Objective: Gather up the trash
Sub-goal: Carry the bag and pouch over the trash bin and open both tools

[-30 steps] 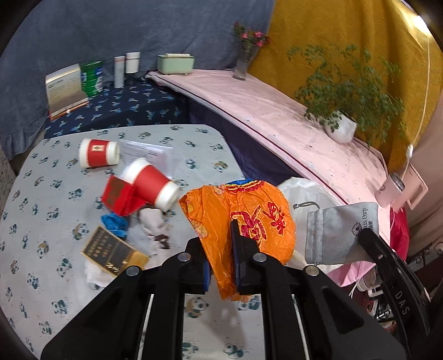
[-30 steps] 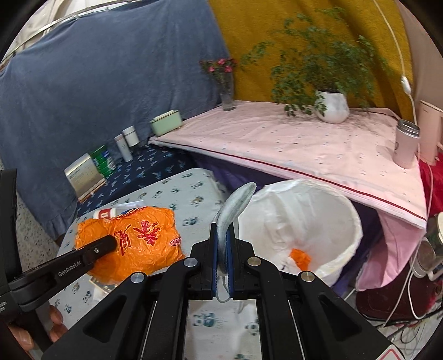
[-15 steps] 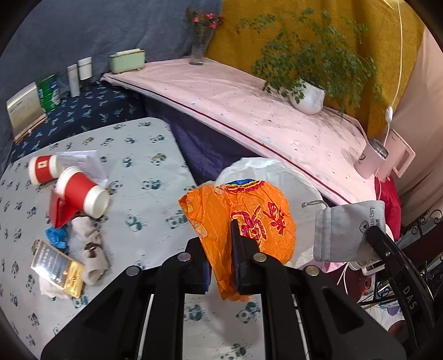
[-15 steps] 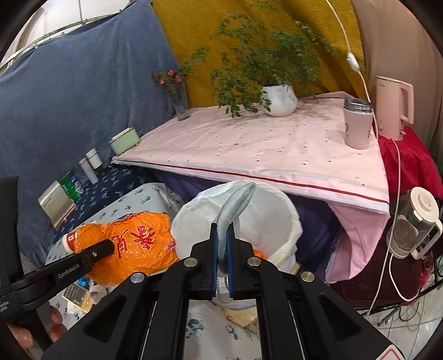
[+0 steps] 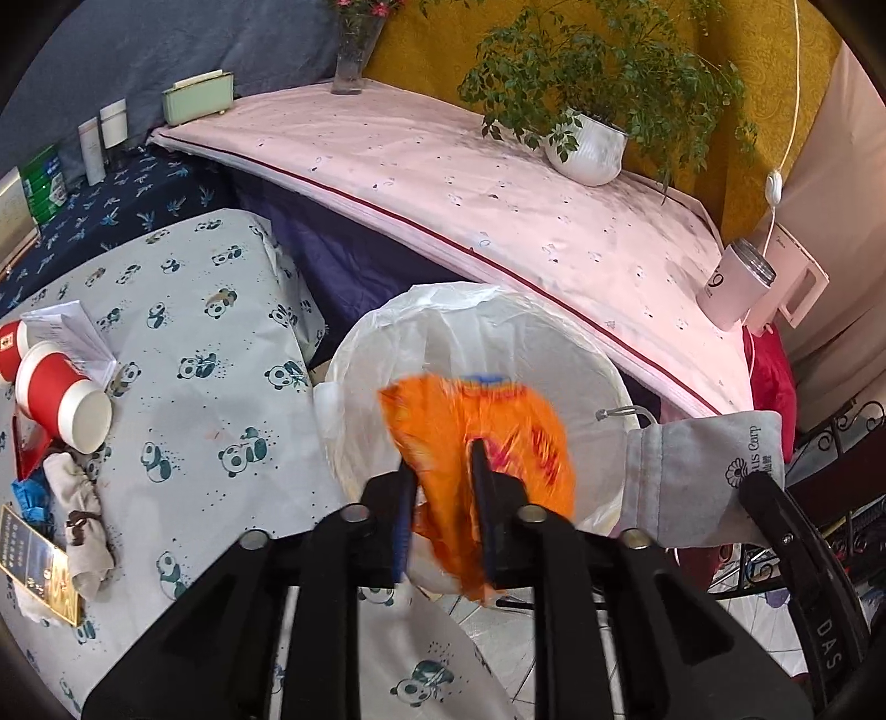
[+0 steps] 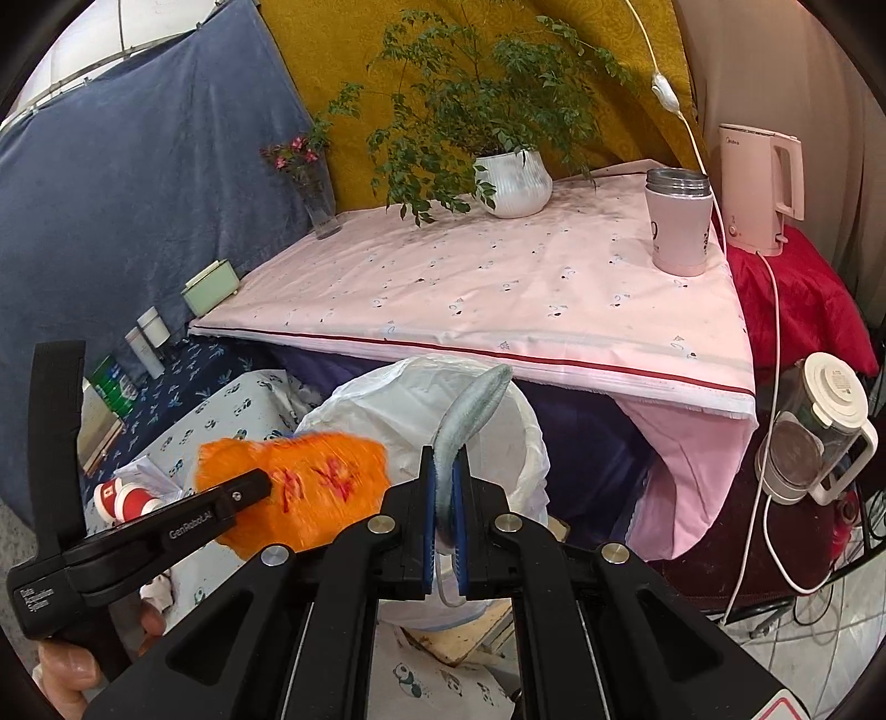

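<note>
My left gripper has parted its jaws around a crumpled orange plastic bag, which is blurred and hangs over the white-lined trash bin. The bag also shows in the right wrist view. My right gripper is shut on a grey drawstring pouch, held above the bin; the pouch also shows in the left wrist view. Red paper cups, a grey rag and a gold box lie on the panda-print table.
A pink-covered table stands behind the bin with a potted plant, a pink tumbler, a vase and a green box. A pink kettle and a blender sit at the right.
Both grippers have swung right from the table to above the bin. The left jaws have opened wider and the orange bag is now blurred between them.
</note>
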Demonstrator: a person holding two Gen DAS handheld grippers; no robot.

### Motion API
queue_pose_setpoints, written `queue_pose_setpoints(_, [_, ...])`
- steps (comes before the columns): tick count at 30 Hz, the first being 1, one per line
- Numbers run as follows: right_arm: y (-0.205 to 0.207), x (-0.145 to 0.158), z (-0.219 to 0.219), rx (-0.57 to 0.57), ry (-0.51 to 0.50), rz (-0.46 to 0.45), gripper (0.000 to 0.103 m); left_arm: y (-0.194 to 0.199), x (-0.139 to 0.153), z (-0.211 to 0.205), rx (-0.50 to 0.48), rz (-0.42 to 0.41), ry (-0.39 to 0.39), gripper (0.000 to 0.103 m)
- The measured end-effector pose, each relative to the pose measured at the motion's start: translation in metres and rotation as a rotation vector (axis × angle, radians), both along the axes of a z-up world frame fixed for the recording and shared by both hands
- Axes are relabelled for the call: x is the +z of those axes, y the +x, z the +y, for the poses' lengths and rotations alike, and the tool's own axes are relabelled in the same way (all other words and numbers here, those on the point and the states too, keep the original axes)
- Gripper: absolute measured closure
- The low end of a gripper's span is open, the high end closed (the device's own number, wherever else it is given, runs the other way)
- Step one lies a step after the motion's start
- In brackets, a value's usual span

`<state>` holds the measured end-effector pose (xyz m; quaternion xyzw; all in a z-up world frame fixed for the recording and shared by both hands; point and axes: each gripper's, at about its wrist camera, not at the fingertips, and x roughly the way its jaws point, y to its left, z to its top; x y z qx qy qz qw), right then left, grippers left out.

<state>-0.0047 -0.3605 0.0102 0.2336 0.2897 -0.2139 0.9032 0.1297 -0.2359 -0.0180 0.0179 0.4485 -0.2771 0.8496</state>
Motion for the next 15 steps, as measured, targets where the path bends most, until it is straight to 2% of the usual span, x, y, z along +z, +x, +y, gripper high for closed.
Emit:
queue_pose_setpoints(1, [0.002,-0.001,-0.001,0.001,0.001,0.0,0.098,0.002,-0.001,0.0,0.01,-0.004,0.001,0.061])
queue_pose_setpoints(3, [0.005,-0.002,-0.002,0.004,0.002,0.001,0.098,0.003,0.0,0.003,0.026,-0.023,-0.001,0.053])
queue_pose_setpoints(10, [0.022,-0.005,0.002,0.025,0.0,0.006,0.097,0.011,-0.001,0.018,0.06,-0.028,0.006,0.046])
queue_pose_setpoints(15, [0.037,-0.004,0.008,0.049,-0.009,0.008,0.097,0.016,-0.002,0.032,0.092,-0.03,0.009,0.044])
